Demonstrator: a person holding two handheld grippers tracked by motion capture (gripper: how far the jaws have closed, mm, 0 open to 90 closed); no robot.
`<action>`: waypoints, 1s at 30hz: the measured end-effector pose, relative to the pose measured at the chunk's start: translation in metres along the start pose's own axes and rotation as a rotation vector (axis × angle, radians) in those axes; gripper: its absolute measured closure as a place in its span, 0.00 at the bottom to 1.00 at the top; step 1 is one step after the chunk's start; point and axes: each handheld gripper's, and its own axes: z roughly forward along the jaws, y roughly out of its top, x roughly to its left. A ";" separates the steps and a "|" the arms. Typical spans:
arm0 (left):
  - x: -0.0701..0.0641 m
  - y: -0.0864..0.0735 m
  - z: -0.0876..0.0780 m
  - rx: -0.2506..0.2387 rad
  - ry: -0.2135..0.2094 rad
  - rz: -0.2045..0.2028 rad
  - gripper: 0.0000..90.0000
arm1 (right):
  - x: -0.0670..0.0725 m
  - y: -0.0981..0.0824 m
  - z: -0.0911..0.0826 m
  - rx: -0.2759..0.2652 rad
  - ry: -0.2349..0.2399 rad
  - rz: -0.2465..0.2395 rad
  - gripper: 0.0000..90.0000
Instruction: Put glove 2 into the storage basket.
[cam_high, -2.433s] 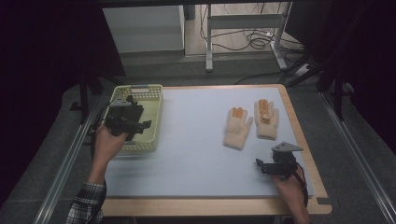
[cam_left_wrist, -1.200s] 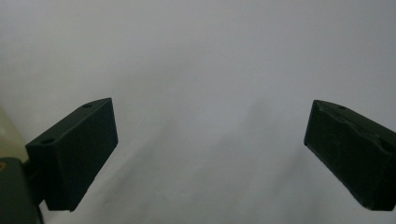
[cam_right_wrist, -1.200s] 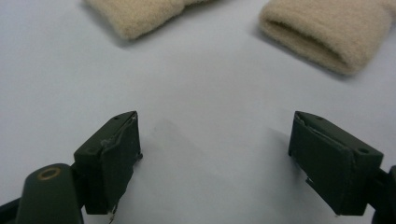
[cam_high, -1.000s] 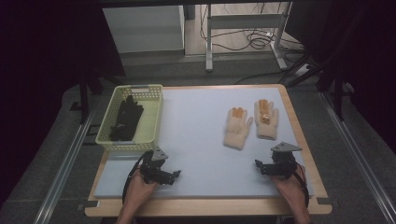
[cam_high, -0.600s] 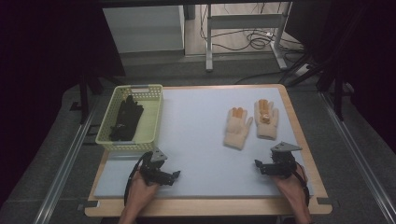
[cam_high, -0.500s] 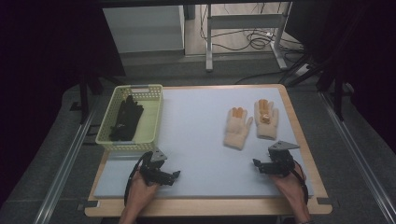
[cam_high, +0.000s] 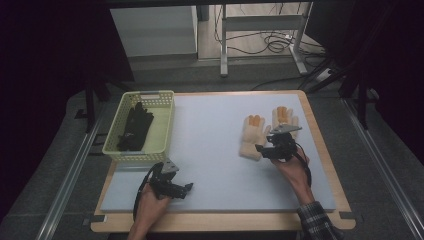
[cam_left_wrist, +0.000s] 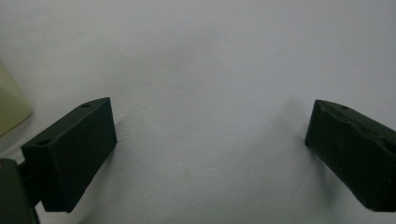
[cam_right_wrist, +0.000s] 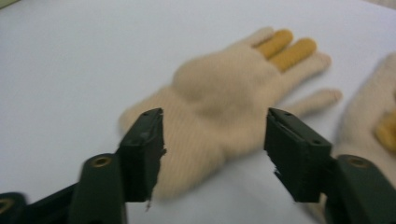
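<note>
Two cream knit gloves with orange fingertips lie on the pale blue mat at the right: the left one (cam_high: 251, 136) (cam_right_wrist: 219, 107) and the right one (cam_high: 284, 118) (cam_right_wrist: 373, 121). My right gripper (cam_high: 261, 150) (cam_right_wrist: 212, 154) hangs just over the cuff end of the left glove. Its jaws stand apart on either side of the cuff and have just been closing; the pads do not press on the fabric. My left gripper (cam_high: 186, 189) (cam_left_wrist: 210, 149) rests open on the bare mat near the front left, with nothing between its jaws. A pair of black gloves (cam_high: 135, 126) lies in the yellow basket (cam_high: 165, 122).
The basket stands at the mat's back left corner, its pale edge (cam_left_wrist: 11, 105) showing in the left gripper view. A wooden rim (cam_high: 320, 145) frames the mat. Metal rails (cam_high: 70, 175) run beside the table; cables and a stand lie on the floor behind.
The right hand has moved from the front right corner up and back to the left cream glove. The left hand has stayed at the front left, away from the basket it was over earlier.
</note>
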 end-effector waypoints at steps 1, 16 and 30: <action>0.000 0.000 0.000 0.000 0.000 0.000 0.02 | -0.002 0.004 0.006 0.000 0.002 0.006 0.35; 0.000 0.000 0.000 0.000 -0.001 0.001 0.02 | -0.017 0.012 0.071 0.071 0.027 0.045 0.50; 0.000 0.000 0.000 0.003 -0.001 0.003 0.02 | 0.009 0.025 0.022 0.024 0.073 0.028 0.82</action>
